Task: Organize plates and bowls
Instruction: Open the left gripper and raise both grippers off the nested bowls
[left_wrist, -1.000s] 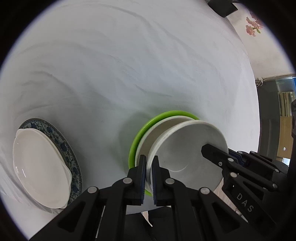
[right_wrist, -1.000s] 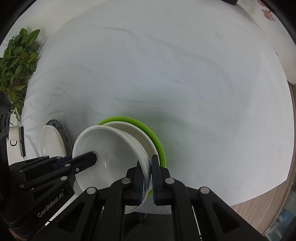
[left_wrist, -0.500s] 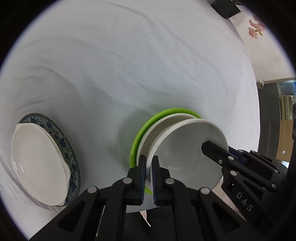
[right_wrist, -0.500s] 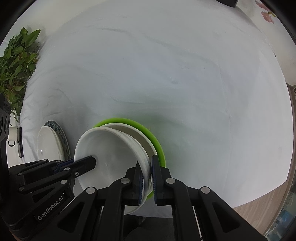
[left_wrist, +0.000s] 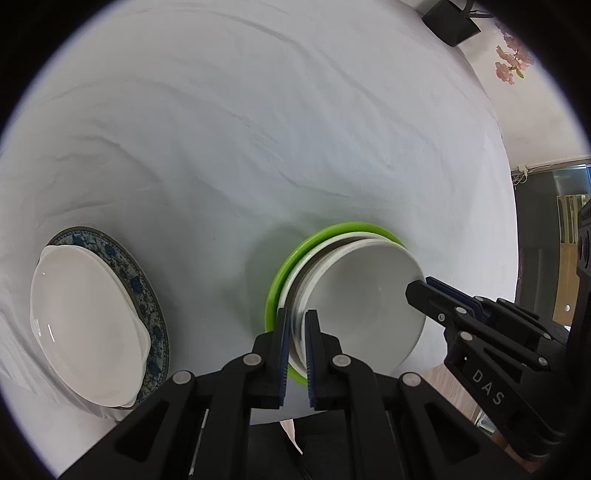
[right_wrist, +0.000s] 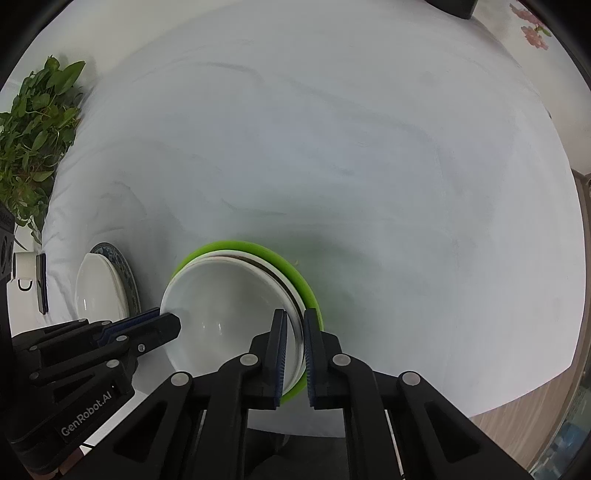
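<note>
In the left wrist view, the left hand-held gripper (left_wrist: 294, 334) is pointing steeply down and clamping its narrowed jaws on the left rim of the white bowl (left_wrist: 364, 295). One blue-padded finger is sitting outside the rim and the other inside it. The bowl is sitting in a stack: a second white dish (left_wrist: 301, 275) is showing just under it, and a green plate (left_wrist: 291, 266) is lying at the bottom, near the front edge of the worktop (left_wrist: 258, 129), which is wearing a white cloth. The right hand-held gripper (left_wrist: 419, 291) is reaching in from the right and pinching the opposite rim of the same bowl. Well apart to the left, a white plate (left_wrist: 85, 328) is resting on a blue-patterned plate (left_wrist: 147, 306).

In the right wrist view, the right hand-held gripper (right_wrist: 294, 334) is gripping the bowl's (right_wrist: 229, 306) right rim between nearly closed jaws, with the green plate (right_wrist: 306, 288) curving just outside them. The left hand-held gripper (right_wrist: 168, 321) is holding the far rim from the left side. Beyond it, the white plate (right_wrist: 98, 288) and its blue-patterned plate (right_wrist: 127, 273) are lying near the worktop's (right_wrist: 369, 147) left edge, with a leafy plant (right_wrist: 33, 122) standing past that edge.
</note>
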